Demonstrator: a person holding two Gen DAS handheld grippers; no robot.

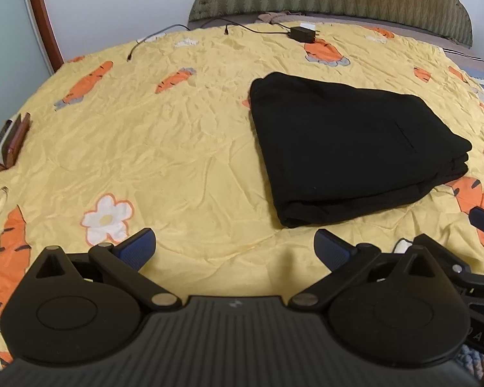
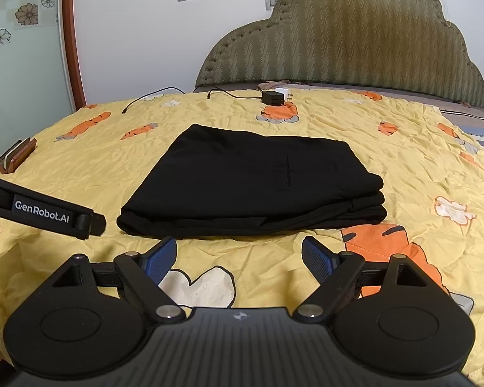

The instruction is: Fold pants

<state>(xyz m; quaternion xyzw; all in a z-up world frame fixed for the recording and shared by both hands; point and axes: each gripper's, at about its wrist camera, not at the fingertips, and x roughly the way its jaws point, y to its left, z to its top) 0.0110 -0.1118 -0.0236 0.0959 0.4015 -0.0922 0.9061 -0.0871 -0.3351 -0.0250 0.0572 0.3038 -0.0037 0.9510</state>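
The black pants (image 2: 251,187) already lie as a compact, layered rectangle of soft dark cloth on the yellow bedspread printed with orange carrots and white flowers (image 2: 403,167), at the centre of the right wrist view and right of centre in the left wrist view (image 1: 345,151). Several stacked edges show along the near side of the bundle, so the folding itself looks finished, or very nearly so; the step in hand seems to be the let-go and check. If anything remains, it would be a light press or a squaring of the near right corner, where the layers sit slightly uneven, which calls for a low, gentle approach that does not drag the top layer.

The left gripper (image 1: 235,246) hangs at the bottom of its frame, angled down at bare bedspread left of the bundle, its blue-padded fingers (image 1: 135,248) spread wide with nothing between them. The right gripper (image 2: 238,254) sits just short of the bundle's near edge, also tilted down, fingers (image 2: 317,256) wide apart and empty, not touching the cloth. The left gripper's black body also pokes in at the left edge of the right wrist view.
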